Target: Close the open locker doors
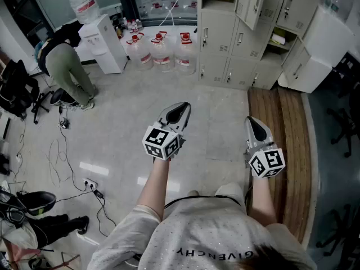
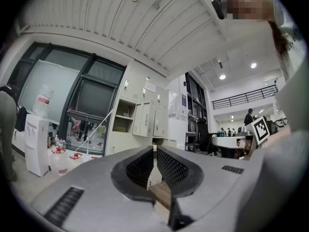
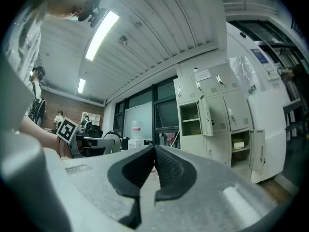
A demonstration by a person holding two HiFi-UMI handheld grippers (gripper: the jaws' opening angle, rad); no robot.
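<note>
Both grippers are held out level over the floor, side by side and apart from each other, noses aimed at the far wall. The left gripper [image 1: 183, 104] has its jaws brought together at the tips, with nothing between the pads. The right gripper [image 1: 250, 120] is likewise closed on nothing, its two pads meeting at the tips. It hangs to the right of the left one, above the left edge of a wooden floor strip [image 1: 284, 151].

The lockers [image 1: 239, 44] stand at the far right of the room, well apart from both grippers, with a stretch of pale tiled floor in between. The right gripper is the nearer to them. Seen from it, they rise to the right of its jaws. Two doors stand open. The upper door [image 3: 204, 115] is swung out at the right side of an open compartment with a shelf. The lower door [image 3: 259, 151] is further right, swung out beside a compartment that holds a pale yellowish object [image 3: 238, 145]. The other doors look closed.

Left of the lockers, large water bottles [image 1: 163, 50] stand in a row on the floor. Further left are a white water dispenser [image 1: 107, 44] and a person [image 1: 64, 61] bending over.
</note>
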